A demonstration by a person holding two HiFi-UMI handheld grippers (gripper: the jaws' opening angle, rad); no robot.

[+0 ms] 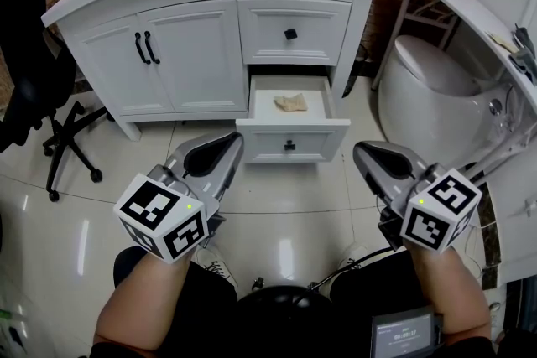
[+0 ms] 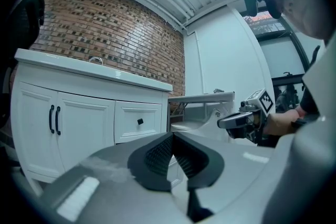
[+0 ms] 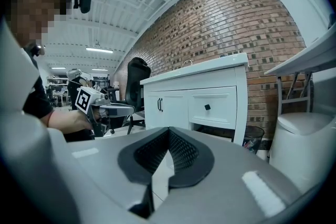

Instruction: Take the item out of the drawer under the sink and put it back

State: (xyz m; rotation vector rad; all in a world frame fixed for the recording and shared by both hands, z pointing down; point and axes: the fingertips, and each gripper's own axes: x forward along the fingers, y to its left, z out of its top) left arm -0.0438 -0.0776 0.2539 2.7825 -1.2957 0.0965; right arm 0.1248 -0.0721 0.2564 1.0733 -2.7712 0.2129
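Left gripper [image 1: 228, 143] low over the tiled floor [image 1: 285, 210], jaws pressed together on nothing. Centre: lower drawer [image 1: 277, 140] of the white vanity [image 1: 193, 54] pulled out, tan crumpled item [image 1: 291, 103] lying inside, well apart from both grippers. Right gripper [image 1: 366, 153] likewise closed and empty. Likely hazard: reaching in without first parting the jaws, merely pushing the item toward the drawer's back.

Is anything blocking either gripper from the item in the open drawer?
Nothing visible. The drawer is pulled open, the tan item lies uncovered inside, and only floor separates it from the left gripper and right gripper, both with jaws shut.
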